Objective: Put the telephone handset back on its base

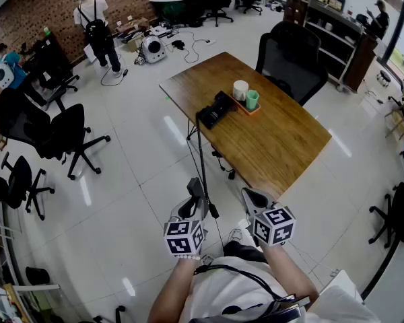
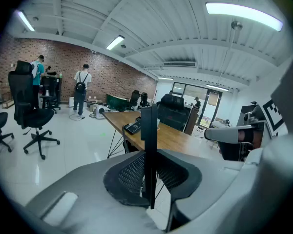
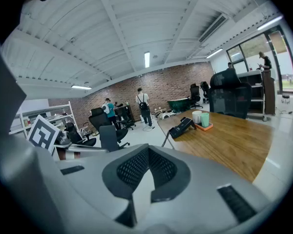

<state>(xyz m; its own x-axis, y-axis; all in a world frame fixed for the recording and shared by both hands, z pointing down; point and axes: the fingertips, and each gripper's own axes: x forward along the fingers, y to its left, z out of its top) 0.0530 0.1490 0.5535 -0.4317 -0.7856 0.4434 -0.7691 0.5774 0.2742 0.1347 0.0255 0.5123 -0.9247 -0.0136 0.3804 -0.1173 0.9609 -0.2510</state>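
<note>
The left tongs point(image 2: 149, 161) pinch the handset point(image 2: 148, 126), probably light, stiff and slick, best held mid-length, its cord point(image 1: 199, 150) reaching the base point(image 1: 215, 110) on the desk point(image 1: 283, 147) at upper centre, while the right tongs point(image 3: 147, 154) are closed on nothing.

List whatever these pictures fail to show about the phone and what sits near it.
Handset: seen only edge-on in the left gripper view, with its lower end buried in the left gripper.
Telephone base: too small in every view to make out its cradle.
Cord: in the head view, too thin to trace where it joins the Telephone base.
White cup and green cup: contents too small to see.
</note>
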